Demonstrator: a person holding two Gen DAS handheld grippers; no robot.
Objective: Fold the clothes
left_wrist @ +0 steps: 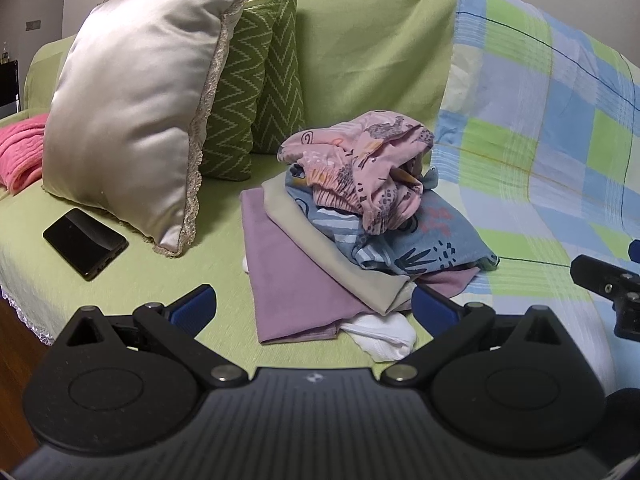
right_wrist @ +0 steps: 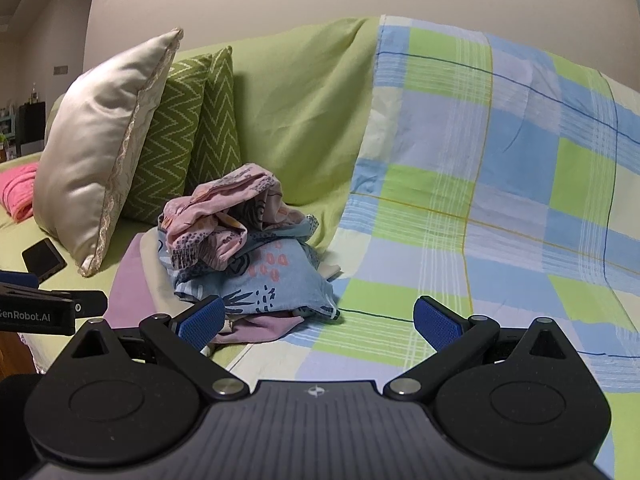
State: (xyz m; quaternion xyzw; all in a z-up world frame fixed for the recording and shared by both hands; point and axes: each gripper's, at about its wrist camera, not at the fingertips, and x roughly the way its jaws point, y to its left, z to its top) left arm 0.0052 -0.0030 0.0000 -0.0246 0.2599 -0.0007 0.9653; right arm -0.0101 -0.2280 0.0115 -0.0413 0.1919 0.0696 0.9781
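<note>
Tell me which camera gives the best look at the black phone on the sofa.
The left wrist view. There the black phone lies whole on the green sofa cover, in front of the cream pillow, with its screen and bottom edge visible. The right wrist view shows only a small dark piece of it at the left edge.

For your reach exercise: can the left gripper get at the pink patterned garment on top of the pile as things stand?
Probably yes. The left gripper is open and empty, and the pink patterned garment lies uncovered on top of the pile, with nothing between them.
</note>
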